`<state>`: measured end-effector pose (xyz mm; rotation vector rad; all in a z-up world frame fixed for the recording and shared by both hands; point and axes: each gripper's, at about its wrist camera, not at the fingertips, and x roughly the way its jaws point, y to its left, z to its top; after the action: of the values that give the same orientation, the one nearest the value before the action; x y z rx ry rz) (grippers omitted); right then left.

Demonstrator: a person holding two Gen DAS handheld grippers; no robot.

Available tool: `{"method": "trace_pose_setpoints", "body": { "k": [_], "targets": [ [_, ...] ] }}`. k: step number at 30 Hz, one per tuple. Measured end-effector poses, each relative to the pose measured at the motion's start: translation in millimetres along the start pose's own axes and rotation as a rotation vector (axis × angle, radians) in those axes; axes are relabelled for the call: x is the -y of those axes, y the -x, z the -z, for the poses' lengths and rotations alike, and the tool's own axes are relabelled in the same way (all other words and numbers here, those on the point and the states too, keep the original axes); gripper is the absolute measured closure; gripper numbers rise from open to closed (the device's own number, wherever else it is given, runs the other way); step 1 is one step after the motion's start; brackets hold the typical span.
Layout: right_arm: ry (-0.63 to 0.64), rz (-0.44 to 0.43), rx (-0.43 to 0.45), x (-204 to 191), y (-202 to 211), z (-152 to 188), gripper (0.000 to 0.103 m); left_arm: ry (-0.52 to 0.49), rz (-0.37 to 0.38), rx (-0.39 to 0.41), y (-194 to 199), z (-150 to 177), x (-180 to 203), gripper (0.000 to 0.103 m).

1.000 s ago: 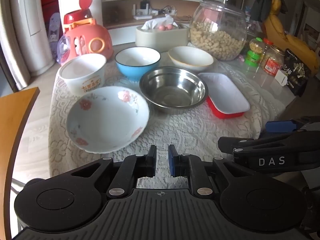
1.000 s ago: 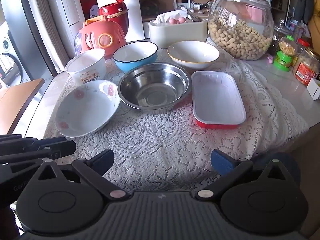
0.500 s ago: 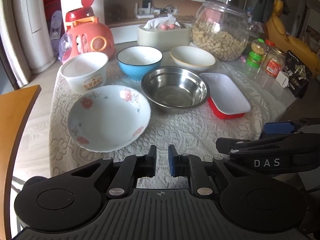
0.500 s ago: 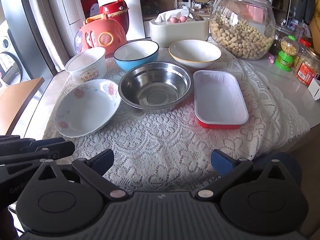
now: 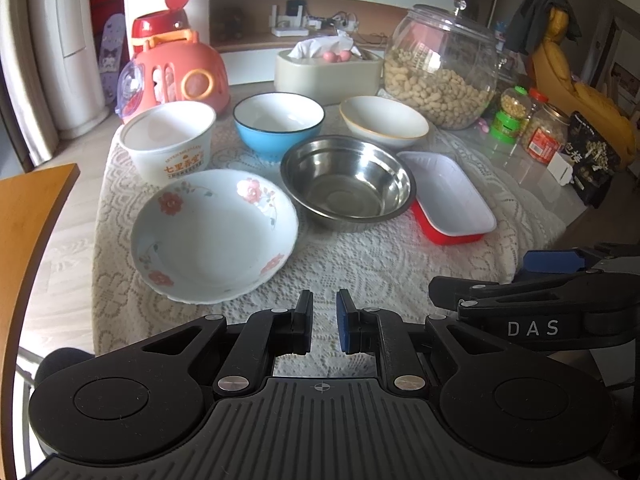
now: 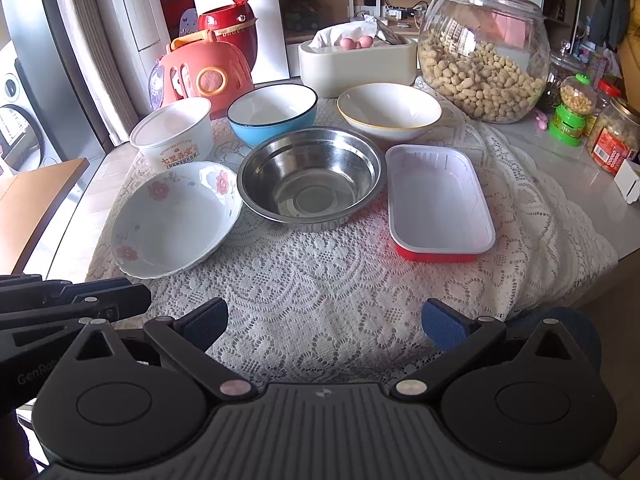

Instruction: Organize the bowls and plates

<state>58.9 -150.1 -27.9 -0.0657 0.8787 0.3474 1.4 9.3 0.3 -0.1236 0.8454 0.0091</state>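
So the left gripper [image 5: 324,322] has its fingers pinched down to a narrow gap with nothing between them, hovering over the near edge of the lace tablecloth [image 6: 320,280]. The right gripper [image 6: 324,320] is spread wide, also empty, touching nothing.

6 dishes sit on the cloth, all upright and apart from both grippers. Near left is a shallow white flowered bowl [image 5: 214,236], glossy ceramic. Just right of it is a shiny round steel bowl [image 6: 310,178], then a rectangular red tray [image 6: 438,200] with a smooth white inside, its long axis running near to far. The far row, left to right: a white paper bowl [image 5: 168,140] with printed lettering, a blue bowl [image 6: 272,112], and a shallow white bowl [image 6: 390,110] with a yellow rim.
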Motion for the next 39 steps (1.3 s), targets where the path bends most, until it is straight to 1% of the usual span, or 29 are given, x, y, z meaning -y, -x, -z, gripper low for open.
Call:
{"method": "trace_pose_setpoints", "body": {
  "k": [11,39],
  "targets": [
    [-0.004,-0.007,-0.002,-1.5,-2.2,0.2,0.000,0.015,0.021,0.007,3.0,-0.6,-2.0,0.086],
    [-0.011,-0.005,-0.008,0.4,-3.9,0.0,0.000,0.014,0.012,-0.008,0.2,-1.3,-1.3,0.086]
  ]
}}
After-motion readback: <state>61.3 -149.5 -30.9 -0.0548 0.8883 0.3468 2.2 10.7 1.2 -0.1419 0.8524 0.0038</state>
